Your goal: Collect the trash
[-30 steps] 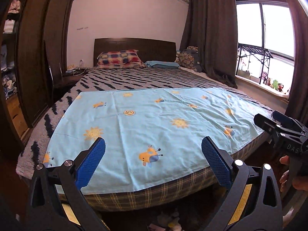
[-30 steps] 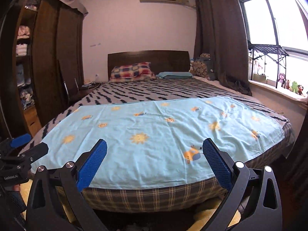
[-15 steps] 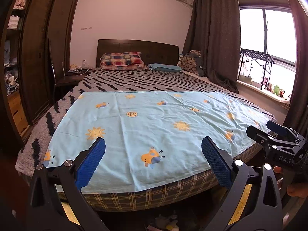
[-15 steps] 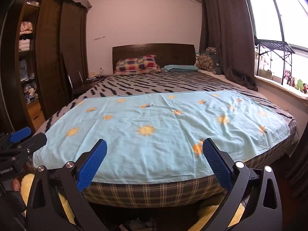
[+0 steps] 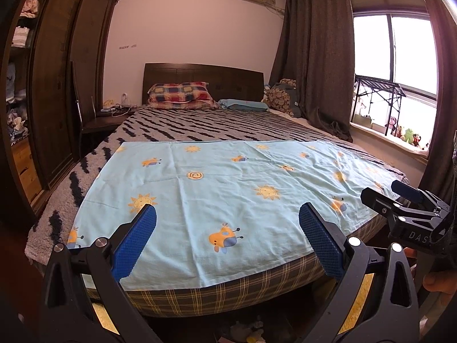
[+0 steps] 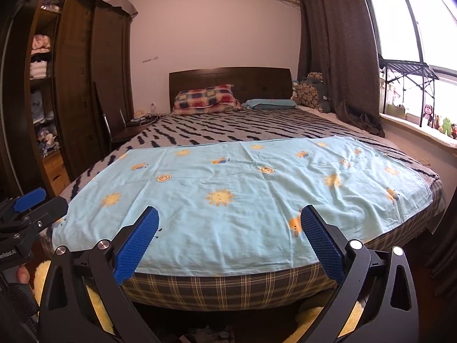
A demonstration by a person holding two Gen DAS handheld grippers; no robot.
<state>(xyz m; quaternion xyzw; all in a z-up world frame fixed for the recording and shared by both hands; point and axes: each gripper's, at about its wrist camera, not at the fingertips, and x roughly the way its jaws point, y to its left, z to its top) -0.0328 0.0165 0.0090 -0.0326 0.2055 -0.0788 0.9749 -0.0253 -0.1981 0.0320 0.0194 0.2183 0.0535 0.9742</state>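
While both claws hang in the air at the foot of the bed (image 5: 234, 294), neither touches or grips anything. In its own wrist view the left gripper (image 5: 227, 238) stands spread wide, its blue ribbed pads (image 5: 134, 241) far apart with only the light blue sheet (image 5: 228, 188) showing between them; from the right wrist view the same tool appears at the left edge (image 6: 27, 214), with a fingertip of the person's hand (image 6: 21, 274) below it. The right gripper (image 6: 228, 241) is likewise spread wide and empty, its pads (image 6: 321, 247) framing the sheet's near edge and the plaid mattress side (image 6: 228, 287) beneath. From the left wrist view it juts in at the right (image 5: 400, 203), with part of a hand (image 5: 438, 281) below it. Small, dim items lie on the floor under the bed's foot (image 5: 248, 331), possibly the trash, though too dark to make out. A checked pillow (image 5: 180, 94) lies at the headboard, and plush toys (image 6: 440, 121) line the windowsill.
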